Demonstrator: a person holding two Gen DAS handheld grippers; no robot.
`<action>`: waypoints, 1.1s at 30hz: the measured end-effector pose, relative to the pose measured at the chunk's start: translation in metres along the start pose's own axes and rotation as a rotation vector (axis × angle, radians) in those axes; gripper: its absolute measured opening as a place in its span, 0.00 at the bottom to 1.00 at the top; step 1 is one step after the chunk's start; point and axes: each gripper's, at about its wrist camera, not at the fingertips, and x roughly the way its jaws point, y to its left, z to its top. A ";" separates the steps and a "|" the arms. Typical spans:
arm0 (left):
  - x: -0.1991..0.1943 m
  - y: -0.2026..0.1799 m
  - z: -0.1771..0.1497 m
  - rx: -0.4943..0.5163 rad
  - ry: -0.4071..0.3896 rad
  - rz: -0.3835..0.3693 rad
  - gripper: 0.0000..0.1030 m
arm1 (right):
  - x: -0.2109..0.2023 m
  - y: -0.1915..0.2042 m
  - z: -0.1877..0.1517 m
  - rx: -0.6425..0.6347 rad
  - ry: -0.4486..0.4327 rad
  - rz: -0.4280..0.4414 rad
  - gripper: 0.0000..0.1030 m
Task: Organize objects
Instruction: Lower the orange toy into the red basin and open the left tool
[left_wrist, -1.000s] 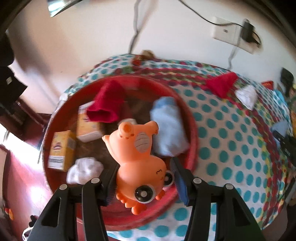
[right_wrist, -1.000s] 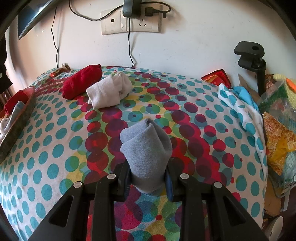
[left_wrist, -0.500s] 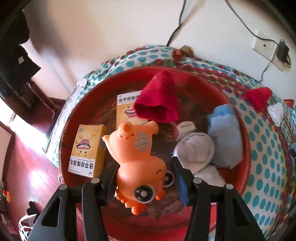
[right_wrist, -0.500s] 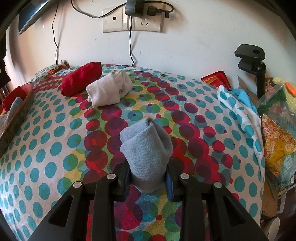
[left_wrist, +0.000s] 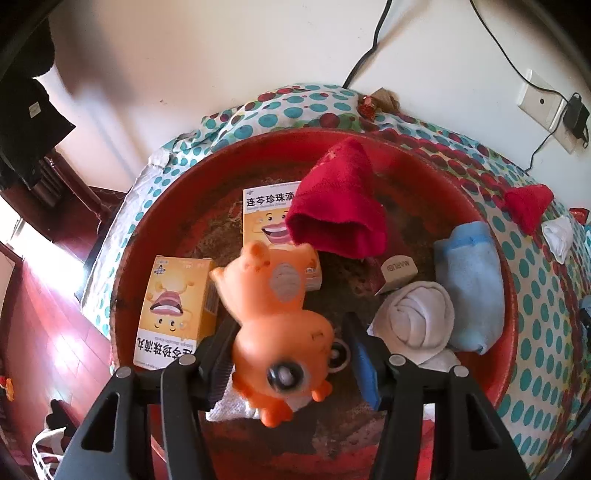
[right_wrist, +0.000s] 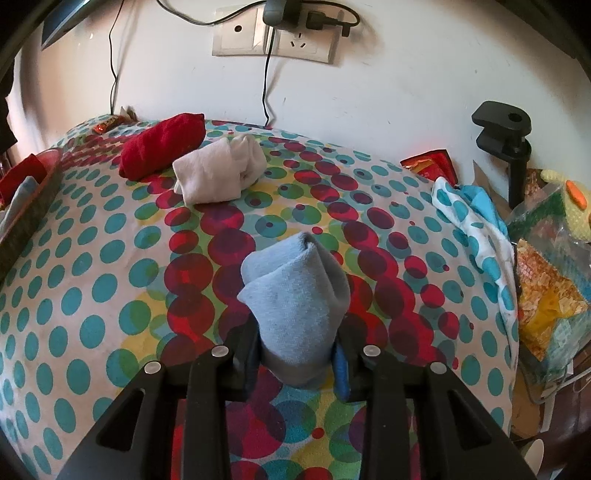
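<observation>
Plainly, the left gripper (left_wrist: 290, 345) hangs over the red basin (left_wrist: 491, 243), and its jaws have just been opening: a gap shows between the orange rubber pig toy (left_wrist: 277, 314) and the blue pad on the right, and the toy looks blurred, as though it is slipping free. That fits a release, since the toy is above the basin's near side, where bare floor and a white cloth (left_wrist: 231, 404) lie under it.

Already inside the basin are two yellow medicine boxes (left_wrist: 173, 314) toward its left side and middle, a rolled red sock (left_wrist: 338, 210) leaning near the far rim, a small tan carton (left_wrist: 397, 271), a rolled white sock (left_wrist: 415, 321) and a light blue sock roll (left_wrist: 471, 284) against the right wall. The basin seems to be the collecting place, which is why everything piles there.

Meanwhile the right gripper (right_wrist: 295, 360) is clamped tight on a rolled grey-blue sock (right_wrist: 293, 295), held upright above the middle of the spotted tablecloth (right_wrist: 92, 295). My guess is that it waits there until the basin is free. Near the tablecloth's far edge, a red sock roll (right_wrist: 162, 144) and a pale grey sock bundle (right_wrist: 218, 170) lie touching, not yet gathered. The basin's rim shows at the tablecloth's left edge.
</observation>
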 end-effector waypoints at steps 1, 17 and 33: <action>-0.001 -0.001 0.000 0.001 -0.004 -0.005 0.58 | 0.000 0.000 0.000 -0.001 0.000 -0.001 0.29; -0.029 -0.002 -0.008 0.016 -0.018 -0.048 0.69 | -0.006 0.017 0.010 0.002 0.012 -0.078 0.25; -0.072 0.058 -0.011 -0.128 -0.050 -0.032 0.69 | -0.080 0.167 0.065 -0.125 -0.077 0.318 0.25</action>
